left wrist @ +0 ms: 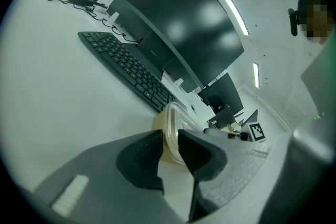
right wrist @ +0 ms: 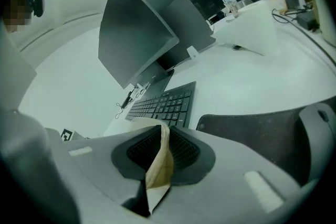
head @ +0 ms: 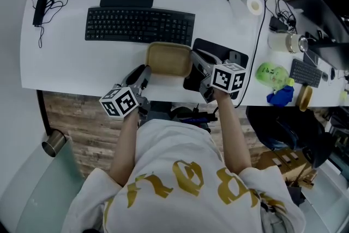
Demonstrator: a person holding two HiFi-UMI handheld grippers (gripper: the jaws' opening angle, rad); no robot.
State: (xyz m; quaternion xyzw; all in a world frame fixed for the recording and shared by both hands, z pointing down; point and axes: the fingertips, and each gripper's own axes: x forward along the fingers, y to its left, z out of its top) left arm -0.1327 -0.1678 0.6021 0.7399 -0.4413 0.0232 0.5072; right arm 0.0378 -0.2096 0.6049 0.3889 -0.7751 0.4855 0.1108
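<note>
The right gripper (right wrist: 164,152) is clamped on the thin wall of the shallow tan fibre container with a clear lid (head: 169,58). The left gripper (left wrist: 169,139) is closed narrowly on the opposite rim. The container is set on the white desk (head: 65,57), just before the black keyboard (head: 139,24). A two-sided hold is judged in hand; level, matched motion is called for.

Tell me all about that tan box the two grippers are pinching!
The box is tan, shallow and rectangular with rounded corners. It looks like thin plastic or pulp, and the left gripper view shows a clear rim on it. It lies level over the white desk, just in front of the keyboard and beside the dark mat. The left gripper pinches its near left edge and the right gripper its right wall.
</note>
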